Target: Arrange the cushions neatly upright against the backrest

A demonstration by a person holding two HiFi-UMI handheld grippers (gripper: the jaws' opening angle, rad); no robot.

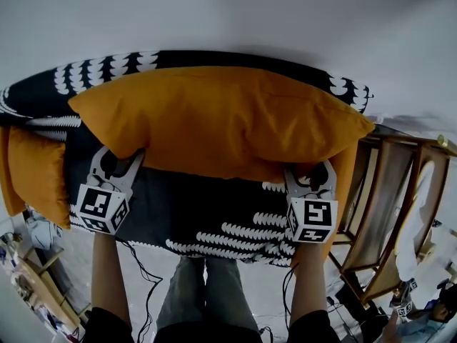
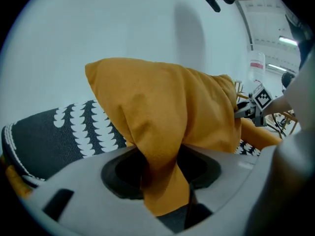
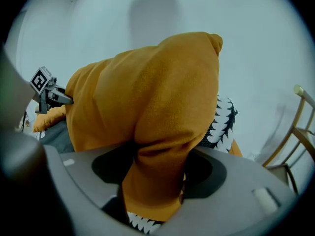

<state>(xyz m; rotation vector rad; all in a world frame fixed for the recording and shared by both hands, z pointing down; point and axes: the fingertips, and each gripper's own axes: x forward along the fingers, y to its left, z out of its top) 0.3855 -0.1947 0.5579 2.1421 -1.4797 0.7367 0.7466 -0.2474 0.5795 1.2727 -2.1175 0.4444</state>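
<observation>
A large orange cushion (image 1: 221, 120) stands on its long edge against the black, white-patterned backrest (image 1: 107, 66) of a sofa. My left gripper (image 1: 121, 156) holds its lower left corner, and my right gripper (image 1: 308, 170) holds its lower right corner. In the left gripper view a bunched fold of the cushion (image 2: 162, 102) is squeezed between the jaws of the left gripper (image 2: 165, 181). The right gripper view shows the same: the cushion (image 3: 157, 92) pinched in the right gripper (image 3: 152, 181). A second orange cushion (image 1: 32, 170) lies at the sofa's left end.
The sofa seat (image 1: 214, 224) is dark with rows of white marks. A wooden chair (image 1: 385, 213) stands close to the sofa's right end. A white wall (image 1: 228, 13) rises behind the backrest. Cluttered items lie on the floor at the lower left (image 1: 28, 263).
</observation>
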